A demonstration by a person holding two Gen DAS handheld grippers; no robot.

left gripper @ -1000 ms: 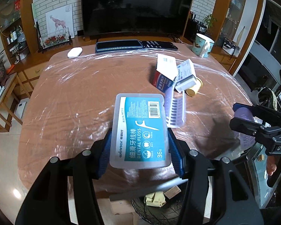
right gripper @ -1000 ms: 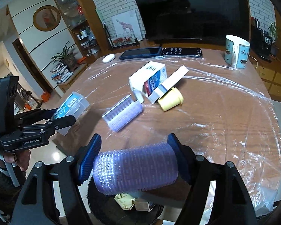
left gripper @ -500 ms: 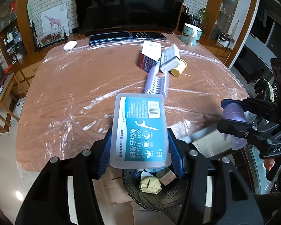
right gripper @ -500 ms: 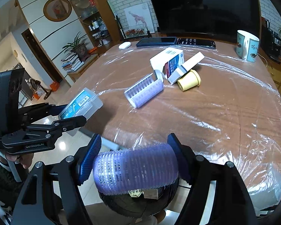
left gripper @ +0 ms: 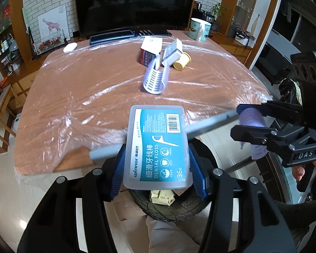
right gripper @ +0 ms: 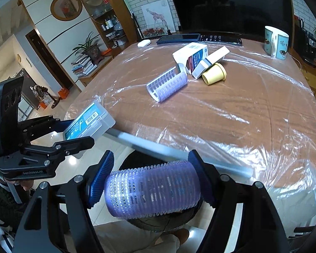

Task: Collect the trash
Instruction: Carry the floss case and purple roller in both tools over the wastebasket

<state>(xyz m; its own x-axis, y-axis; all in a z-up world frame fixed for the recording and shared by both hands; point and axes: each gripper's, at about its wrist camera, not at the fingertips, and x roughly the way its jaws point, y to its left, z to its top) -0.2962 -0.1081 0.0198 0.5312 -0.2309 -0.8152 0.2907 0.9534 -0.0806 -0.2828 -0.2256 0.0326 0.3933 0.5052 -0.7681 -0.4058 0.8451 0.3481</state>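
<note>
Nearest the left wrist camera, a clear dental floss box with a teal label is clamped flat between the blue pads of the left gripper, label up. It is held off the near edge of the table, directly above a round black waste bin in which folded yellowish scraps are seen. In the right wrist view, a purple hair roller is gripped by its two ends in the right gripper, lying crosswise between the pads, and the same bin is glimpsed just beneath it. The two grippers are held side by side over the bin, each visible at the edge of the other's view.

Just beyond, the table edge is reached; the brown top is covered with crinkled clear plastic film. Further in, a second purple roller with a white ribbed core is seen lying on its side. Touching it or just behind it, an opened white, red and blue carton and a long white box are propped together, with a small yellow cup tipped over beside them.

At the far edge, a white mouse, a dark keyboard and a patterned mug are lined up below a large black screen.
</note>
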